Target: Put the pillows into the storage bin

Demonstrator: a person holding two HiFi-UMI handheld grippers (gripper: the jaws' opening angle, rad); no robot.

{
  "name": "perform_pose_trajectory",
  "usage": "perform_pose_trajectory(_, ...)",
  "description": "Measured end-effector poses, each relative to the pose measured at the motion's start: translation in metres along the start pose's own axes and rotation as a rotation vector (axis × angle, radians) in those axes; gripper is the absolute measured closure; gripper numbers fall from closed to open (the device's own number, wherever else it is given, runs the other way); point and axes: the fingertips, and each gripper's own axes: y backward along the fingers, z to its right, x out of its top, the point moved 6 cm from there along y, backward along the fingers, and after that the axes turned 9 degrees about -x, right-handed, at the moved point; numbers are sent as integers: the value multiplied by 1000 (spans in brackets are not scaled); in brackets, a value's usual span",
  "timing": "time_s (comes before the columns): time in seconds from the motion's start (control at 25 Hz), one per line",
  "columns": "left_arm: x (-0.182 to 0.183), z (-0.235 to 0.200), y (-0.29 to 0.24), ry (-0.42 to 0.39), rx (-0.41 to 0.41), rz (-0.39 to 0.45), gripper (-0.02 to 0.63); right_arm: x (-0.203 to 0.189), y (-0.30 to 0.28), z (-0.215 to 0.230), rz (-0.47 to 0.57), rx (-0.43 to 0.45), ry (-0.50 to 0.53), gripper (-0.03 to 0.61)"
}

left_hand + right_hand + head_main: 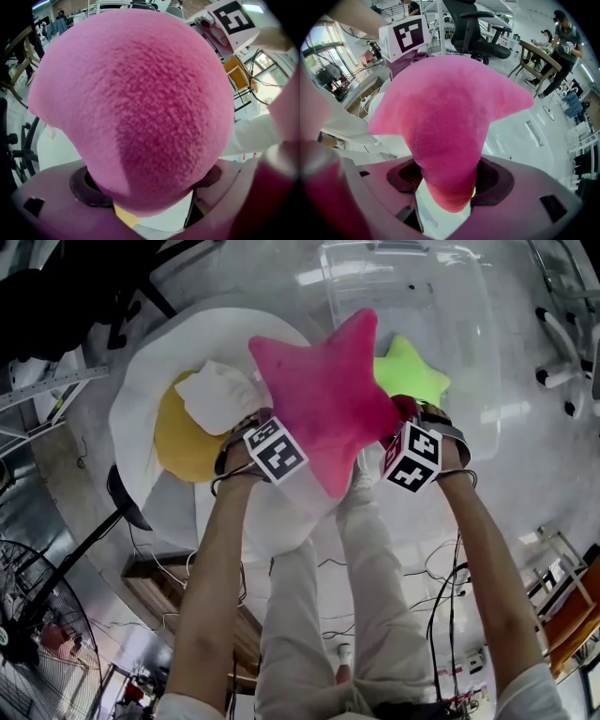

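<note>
Pink star pillow [323, 399]: lifted clear of the floor, at the near edge of the clear storage bin [469, 296]; judged mid-carry.
Left gripper [246, 439]: jaws spread wide, clamped on a fat star arm.
Right gripper [417, 423]: jaws wide, pinching the opposite arm; two holds stop the soft pillow sagging.
Green star pillow [411, 371]: seemingly already in the bin.
Fried-egg pillow [150, 381]: on the floor, left of the bin, waiting.

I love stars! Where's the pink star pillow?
The pink star pillow is mid head view, held by the left claw and right claw, just left of the green star pillow.
</note>
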Motion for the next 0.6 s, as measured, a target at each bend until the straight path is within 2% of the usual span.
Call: perform_pose_trajectory(0.6, 114, -14, -11, -85, -21, -58, 117, -84, -6, 69, -32, -1, -126, 261)
